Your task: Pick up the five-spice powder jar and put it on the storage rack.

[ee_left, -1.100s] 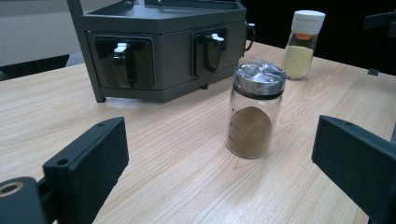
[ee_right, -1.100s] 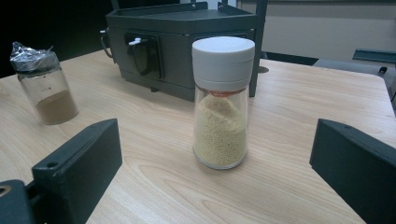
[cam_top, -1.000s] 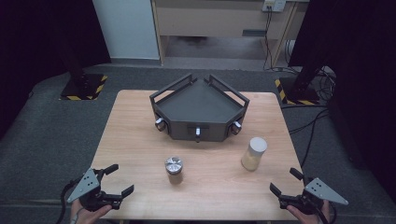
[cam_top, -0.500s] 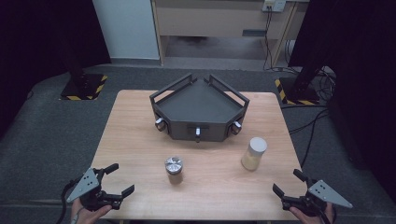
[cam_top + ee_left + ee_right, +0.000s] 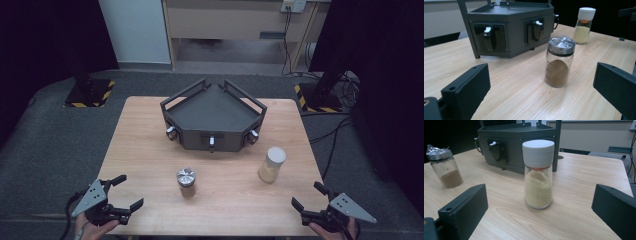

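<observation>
Jars upright mid-table: brown-powder jar (image 5: 559,62) faces left gripper (image 5: 116,201), yellow-powder jar (image 5: 538,173) faces right gripper (image 5: 311,202). Both grippers spread wide, empty, at near edge — likely staged for pickup.

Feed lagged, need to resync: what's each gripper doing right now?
Left gripper: open, holding nothing.
Right gripper: open, holding nothing.

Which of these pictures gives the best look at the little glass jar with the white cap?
The right gripper view: the white-capped glass jar of yellow powder stands close, centred between the jaws. The left gripper view shows it small and far; the high view, from above.
</observation>
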Demonstrator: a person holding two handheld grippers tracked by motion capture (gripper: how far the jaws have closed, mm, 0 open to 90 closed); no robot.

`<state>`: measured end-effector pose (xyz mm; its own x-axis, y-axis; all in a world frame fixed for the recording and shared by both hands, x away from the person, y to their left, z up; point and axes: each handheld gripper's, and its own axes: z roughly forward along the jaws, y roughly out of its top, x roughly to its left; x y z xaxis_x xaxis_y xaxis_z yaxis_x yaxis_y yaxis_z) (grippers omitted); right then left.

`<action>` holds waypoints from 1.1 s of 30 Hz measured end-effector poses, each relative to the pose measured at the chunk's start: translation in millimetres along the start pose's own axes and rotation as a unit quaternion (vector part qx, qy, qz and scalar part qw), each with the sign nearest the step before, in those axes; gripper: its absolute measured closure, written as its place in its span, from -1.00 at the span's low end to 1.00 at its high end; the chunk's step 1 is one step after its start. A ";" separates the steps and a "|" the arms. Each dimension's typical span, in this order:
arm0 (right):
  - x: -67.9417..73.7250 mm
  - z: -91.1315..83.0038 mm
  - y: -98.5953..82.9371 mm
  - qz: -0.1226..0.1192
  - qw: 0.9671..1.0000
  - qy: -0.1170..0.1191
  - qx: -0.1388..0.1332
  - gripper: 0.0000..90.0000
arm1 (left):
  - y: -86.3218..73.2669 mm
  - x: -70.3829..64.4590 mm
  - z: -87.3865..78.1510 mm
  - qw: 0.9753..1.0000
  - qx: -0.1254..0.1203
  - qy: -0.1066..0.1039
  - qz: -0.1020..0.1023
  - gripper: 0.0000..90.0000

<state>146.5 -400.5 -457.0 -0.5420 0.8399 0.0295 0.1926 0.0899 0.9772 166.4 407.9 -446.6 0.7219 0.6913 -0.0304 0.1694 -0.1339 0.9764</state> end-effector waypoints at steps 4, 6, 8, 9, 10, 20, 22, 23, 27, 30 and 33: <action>-0.9 0.3 -0.2 0.001 1.000 0.001 0.001 -0.98 | 5.9 3.8 -2.5 1.000 0.001 -0.013 -0.003 -1.00; -0.8 0.7 0.3 0.001 1.000 0.002 0.004 -0.97 | 13.4 2.9 -2.0 1.000 0.009 -0.015 0.010 -1.00; -1.4 0.9 0.4 0.002 1.000 0.003 0.005 -0.98 | 20.5 3.7 -0.5 1.000 0.013 -0.022 0.019 -1.00; -1.4 0.9 0.4 0.002 1.000 0.003 0.005 -0.98 | 22.3 4.3 0.1 0.999 0.012 -0.024 0.019 -1.00; -1.4 0.9 0.5 0.002 1.000 0.003 0.005 -0.98 | 24.5 5.7 1.1 0.999 0.010 -0.029 0.018 -1.00; -2.3 1.1 0.4 0.001 1.000 0.006 0.005 -0.97 | 49.6 24.7 11.5 0.998 0.025 -0.054 0.025 -1.00; -2.8 1.3 0.6 0.002 1.000 0.007 0.006 -0.97 | 51.6 29.3 12.8 0.998 0.028 -0.054 0.023 -1.00; -2.9 1.4 0.6 0.002 1.000 0.008 0.006 -0.97 | 52.0 30.8 13.2 0.998 0.028 -0.054 0.019 -1.00; -3.2 1.4 0.5 0.002 1.000 0.009 0.006 -0.97 | 56.4 36.2 15.0 0.998 0.032 -0.056 0.018 -1.00; -3.6 1.7 0.3 0.001 1.000 0.009 0.006 -0.97 | 60.4 39.0 18.0 0.997 0.034 -0.064 0.020 -1.00; -3.4 1.6 0.5 0.002 1.000 0.009 0.007 -0.97 | 66.5 40.2 23.4 0.996 0.042 -0.071 0.027 -1.00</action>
<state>149.8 -402.4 -457.0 -0.5558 0.8305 0.0365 0.2050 0.0944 0.9742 222.4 410.2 -387.9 0.8177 0.5754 -0.0146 0.1798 -0.2312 0.9561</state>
